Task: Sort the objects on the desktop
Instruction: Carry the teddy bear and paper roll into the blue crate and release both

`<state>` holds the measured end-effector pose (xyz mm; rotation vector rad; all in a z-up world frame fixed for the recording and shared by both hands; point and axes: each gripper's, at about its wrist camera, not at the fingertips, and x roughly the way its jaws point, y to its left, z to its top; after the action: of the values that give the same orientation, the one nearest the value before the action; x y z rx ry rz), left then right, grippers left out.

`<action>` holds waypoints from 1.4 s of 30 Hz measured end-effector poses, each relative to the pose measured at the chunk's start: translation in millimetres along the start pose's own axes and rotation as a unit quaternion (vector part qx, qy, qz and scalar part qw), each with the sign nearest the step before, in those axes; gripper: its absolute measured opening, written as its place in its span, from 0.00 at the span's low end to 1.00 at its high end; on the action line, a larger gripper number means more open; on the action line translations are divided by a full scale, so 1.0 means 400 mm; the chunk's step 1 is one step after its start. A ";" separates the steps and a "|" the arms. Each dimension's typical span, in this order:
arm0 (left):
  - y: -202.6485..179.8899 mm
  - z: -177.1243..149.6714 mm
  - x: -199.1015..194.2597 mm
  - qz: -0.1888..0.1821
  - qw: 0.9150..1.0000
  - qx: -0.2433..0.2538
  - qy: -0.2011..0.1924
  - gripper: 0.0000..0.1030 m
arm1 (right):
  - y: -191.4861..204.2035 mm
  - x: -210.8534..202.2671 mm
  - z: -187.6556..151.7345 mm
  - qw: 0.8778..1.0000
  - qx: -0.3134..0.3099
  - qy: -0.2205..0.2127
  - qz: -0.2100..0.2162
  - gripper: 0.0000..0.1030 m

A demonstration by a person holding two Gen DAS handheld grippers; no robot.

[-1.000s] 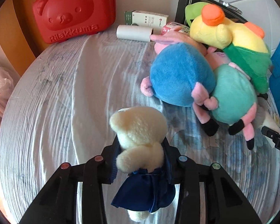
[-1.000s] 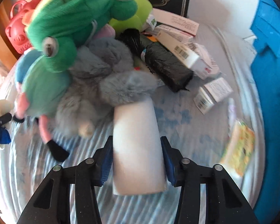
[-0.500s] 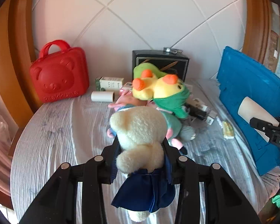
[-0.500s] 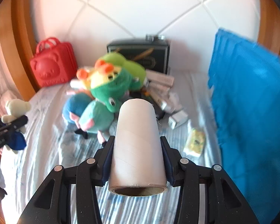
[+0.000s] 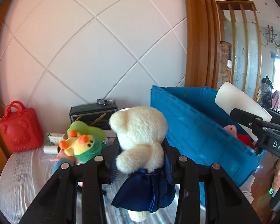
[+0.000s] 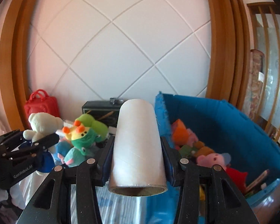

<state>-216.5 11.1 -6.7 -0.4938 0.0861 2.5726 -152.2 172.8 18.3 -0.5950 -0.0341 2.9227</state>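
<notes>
Aloft, two tongs – one bear [image 5: 138, 130], one roll [image 6: 138, 145], one blue bin [image 6: 233, 123].

Both grippers are built of matte black plastic, each finger braced by open triangular struts and fastened with 2 round silver screw heads. Dark blue ribbed pads are fitted inside the fingers of the left gripper [image 5: 140, 160] and the right gripper [image 6: 138, 160]. White lettering is printed on the side of each: "GenRoboLAI" is partly read on the left, "DAS" on the right
</notes>
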 end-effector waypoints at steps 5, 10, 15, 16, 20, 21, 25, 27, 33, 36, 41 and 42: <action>-0.258 0.078 0.060 -0.020 0.999 0.009 -0.026 0.37 | -0.243 -0.039 0.007 0.999 -0.003 -0.019 -0.026 0.44; -0.481 0.122 0.150 -0.037 0.999 0.015 0.002 0.37 | -0.466 -0.018 -0.010 0.999 0.005 0.001 -0.042 0.44; -0.652 0.116 0.212 -0.042 0.997 0.042 0.047 0.37 | -0.642 0.003 -0.044 0.998 0.014 0.022 -0.056 0.44; -0.678 0.111 0.226 -0.043 0.996 0.045 0.057 0.37 | -0.673 0.011 -0.055 0.998 0.021 0.029 -0.057 0.44; -0.741 0.094 0.270 -0.042 0.994 0.055 0.084 0.37 | -0.739 0.034 -0.086 0.997 0.029 0.044 -0.056 0.44; -0.751 0.091 0.277 -0.041 0.993 0.056 0.091 0.37 | -0.749 0.041 -0.094 0.997 0.029 0.048 -0.059 0.44; -0.768 0.083 0.286 -0.035 0.993 0.059 0.101 0.37 | -0.781 0.071 -0.113 0.995 0.031 0.067 -0.067 0.44; -0.773 0.077 0.290 -0.031 0.992 0.057 0.104 0.38 | -0.787 0.080 -0.122 0.994 0.029 0.074 -0.069 0.44; -0.775 0.075 0.286 -0.019 0.993 0.055 0.103 0.45 | -0.796 0.087 -0.133 0.993 0.023 0.081 -0.082 0.44; -0.770 0.076 0.282 -0.017 0.994 0.050 0.099 0.52 | -0.801 0.081 -0.134 0.993 0.022 0.081 -0.083 0.44; -0.760 0.080 0.264 -0.012 0.995 0.045 0.085 0.63 | -0.799 0.057 -0.131 0.994 0.018 0.068 -0.086 0.69; -0.757 0.079 0.259 -0.012 0.995 0.044 0.083 0.63 | -0.797 0.052 -0.129 0.994 0.016 0.066 -0.087 0.74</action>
<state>-158.6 327.2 -4.4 -0.6715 0.2483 2.4886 -102.9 490.4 -20.1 -0.7379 -0.0230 2.7051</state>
